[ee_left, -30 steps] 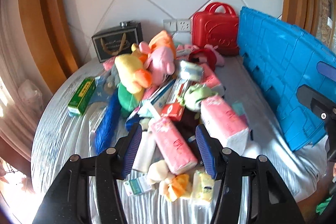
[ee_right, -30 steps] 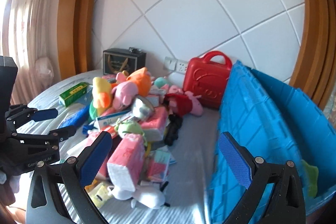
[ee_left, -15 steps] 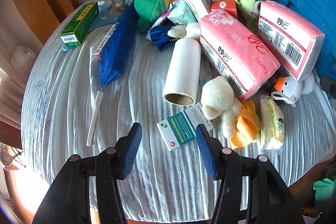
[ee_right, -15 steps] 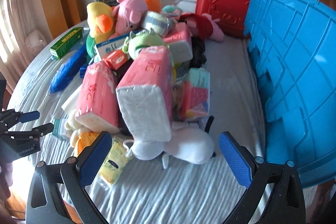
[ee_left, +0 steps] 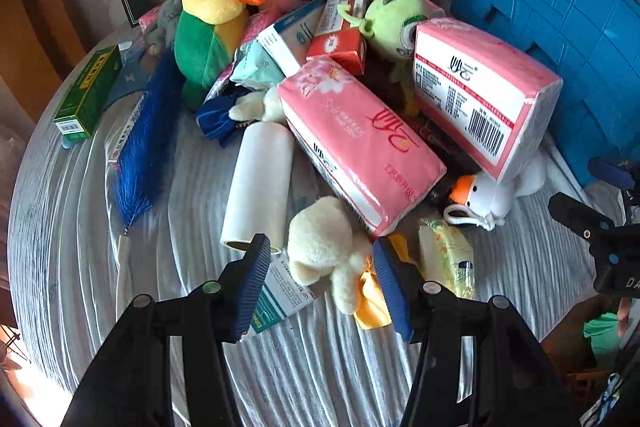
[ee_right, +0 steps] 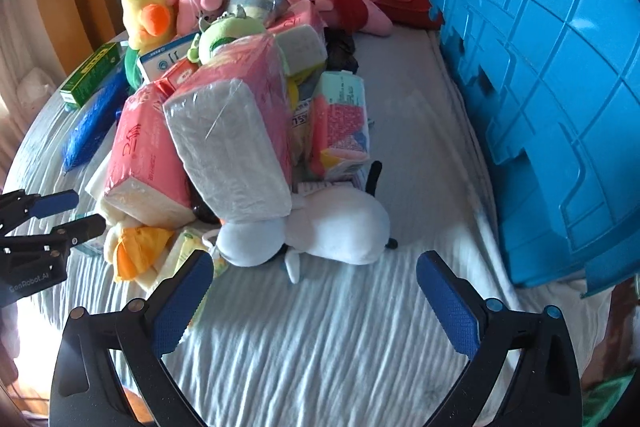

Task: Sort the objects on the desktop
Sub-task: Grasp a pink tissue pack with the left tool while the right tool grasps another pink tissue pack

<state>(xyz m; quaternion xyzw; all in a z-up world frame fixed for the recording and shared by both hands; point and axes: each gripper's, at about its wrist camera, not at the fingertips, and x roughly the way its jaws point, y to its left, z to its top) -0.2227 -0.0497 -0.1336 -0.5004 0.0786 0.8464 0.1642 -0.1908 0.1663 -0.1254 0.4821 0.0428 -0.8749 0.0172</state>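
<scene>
Two grippers we are holding agape at the table's near edge: left gripper (ee_left: 320, 273) straddling the cream plush toy (ee_left: 326, 247), right gripper (ee_right: 314, 285) facing the white plush goose (ee_right: 332, 227).

A jumbled heap is seen on the striped cloth; two pink tissue packs (ee_left: 360, 143) (ee_left: 480, 99) are propped aslant at its front; a white roll (ee_left: 260, 187) lies beside them; a cream plush (ee_left: 324, 247) and a white goose plush (ee_right: 320, 227) lie at the near edge; a yellow duck plush (ee_left: 208, 11) is perched behind.
</scene>
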